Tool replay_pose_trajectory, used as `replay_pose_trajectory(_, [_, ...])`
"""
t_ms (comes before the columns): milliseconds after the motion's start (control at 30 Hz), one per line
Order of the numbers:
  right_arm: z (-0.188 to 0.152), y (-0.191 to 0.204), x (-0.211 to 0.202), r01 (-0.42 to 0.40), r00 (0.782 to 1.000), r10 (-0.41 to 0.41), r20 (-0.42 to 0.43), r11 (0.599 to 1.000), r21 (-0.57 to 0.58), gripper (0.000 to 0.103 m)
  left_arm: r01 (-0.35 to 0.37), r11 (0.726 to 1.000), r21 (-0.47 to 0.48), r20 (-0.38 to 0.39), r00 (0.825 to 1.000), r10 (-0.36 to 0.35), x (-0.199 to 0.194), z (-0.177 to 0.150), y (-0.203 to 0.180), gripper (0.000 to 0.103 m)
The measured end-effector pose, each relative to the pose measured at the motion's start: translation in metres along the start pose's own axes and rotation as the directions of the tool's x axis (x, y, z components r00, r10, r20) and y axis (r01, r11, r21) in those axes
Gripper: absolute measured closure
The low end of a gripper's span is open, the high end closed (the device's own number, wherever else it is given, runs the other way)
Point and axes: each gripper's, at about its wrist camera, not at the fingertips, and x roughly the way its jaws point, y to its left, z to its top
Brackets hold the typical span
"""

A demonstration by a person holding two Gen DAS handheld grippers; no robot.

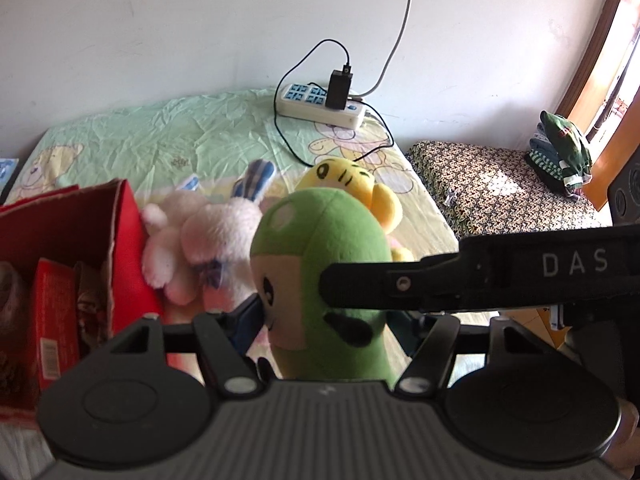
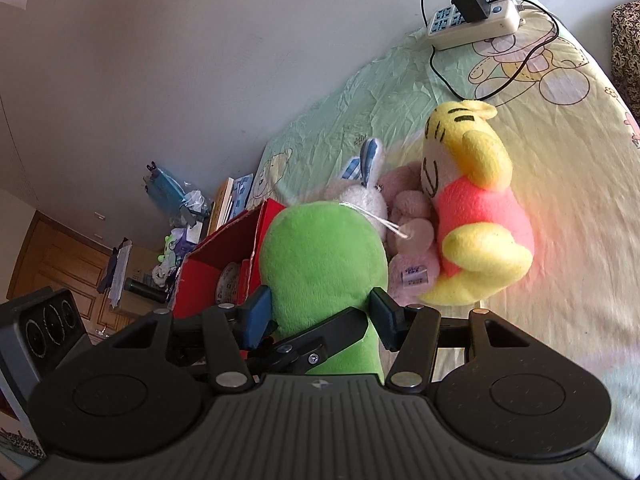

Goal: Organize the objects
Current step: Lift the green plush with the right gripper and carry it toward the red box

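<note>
A green plush toy [image 1: 320, 248] stands upright between both grippers. My left gripper [image 1: 324, 320] is shut on its lower body; its right finger is hidden behind the toy. My right gripper [image 2: 322, 316] grips the same green plush toy [image 2: 320, 256] from behind, its blue pads [image 2: 258, 312] pressed on both sides. A white rabbit plush [image 1: 200, 236] and a yellow and pink plush [image 2: 476, 208] lie on the bed behind it. An open red box [image 1: 60, 264] stands at the left with items inside.
A power strip [image 1: 320, 104] with a black charger and cables lies at the bed's far edge by the wall. A patterned stool [image 1: 500, 188] with folded clothes [image 1: 560, 156] stands right of the bed. Books and clutter [image 2: 192, 216] sit beyond the red box [image 2: 224, 256].
</note>
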Motion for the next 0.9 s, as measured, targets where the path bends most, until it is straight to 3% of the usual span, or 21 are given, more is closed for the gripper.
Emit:
replay_pose_trajectory(467, [-0.031,0.04,0.011,-0.089,0.994,0.083,-0.073,0.993,-0.083,0.046,-0.116,0.992,-0.044,0.056,0.991,0.118,-0.054,-0.036,0.01,0.035])
replay_pose_trajectory(733, [-0.03,0.078,0.031,-0.107,0.993,0.097,-0.072,0.984,-0.144,0.046,-0.121,0.991,-0.057,0.114,0.985,0.127,-0.078,-0.034,0.045,0.035])
replay_pose_trajectory(900, [-0.024,0.11,0.057,-0.106,0.994,0.098,-0.054,0.98,-0.168,0.046,-0.107,0.993,-0.056,0.153,0.982,0.115,-0.093,-0.022,0.087,0.035])
